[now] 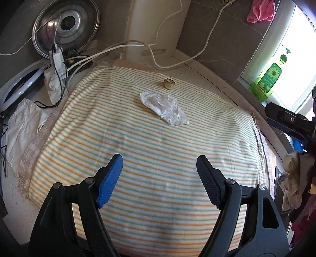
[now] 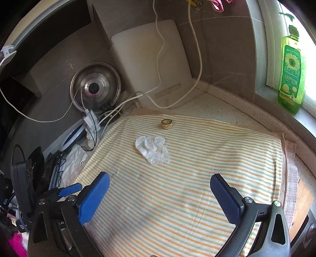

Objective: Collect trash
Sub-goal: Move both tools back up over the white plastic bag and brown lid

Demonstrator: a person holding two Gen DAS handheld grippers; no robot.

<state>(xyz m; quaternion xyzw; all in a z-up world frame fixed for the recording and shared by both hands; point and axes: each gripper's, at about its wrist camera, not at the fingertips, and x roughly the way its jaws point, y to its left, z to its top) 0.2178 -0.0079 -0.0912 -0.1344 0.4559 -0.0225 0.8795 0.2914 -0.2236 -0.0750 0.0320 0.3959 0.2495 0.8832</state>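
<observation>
A striped towel (image 1: 150,158) in orange, green and white is spread over the counter (image 2: 227,110), and two bits of rubbish lie on its far half. The crumpled tissue (image 1: 164,107) sits flat near the middle of the far half, and the small yellowish cap (image 1: 169,83) stands just beyond it, nearer the wall, a little apart from the tissue and not touching it.

Both tongs hang over the near part of the towel, angled down at it. The left gripper (image 1: 159,170) has its jaws spread apart with only the striped cloth showing between them. The right gripper (image 2: 159,189) has its jaws spread very wide, and it holds nothing either. The tissue (image 2: 152,149) and the cap (image 2: 166,124) lie well ahead of both pairs of fingertips.

Against the back wall leans a white cutting board (image 2: 152,63), and to its left a metal pot lid (image 1: 66,25) is propped up. White cables (image 1: 138,44) trail down across the board to a charger (image 1: 57,57) at the towel's far left corner. On the window sill to the right stands a green bottle of dish soap (image 2: 291,67). A pink cloth (image 1: 260,10) hangs high on the wall.
</observation>
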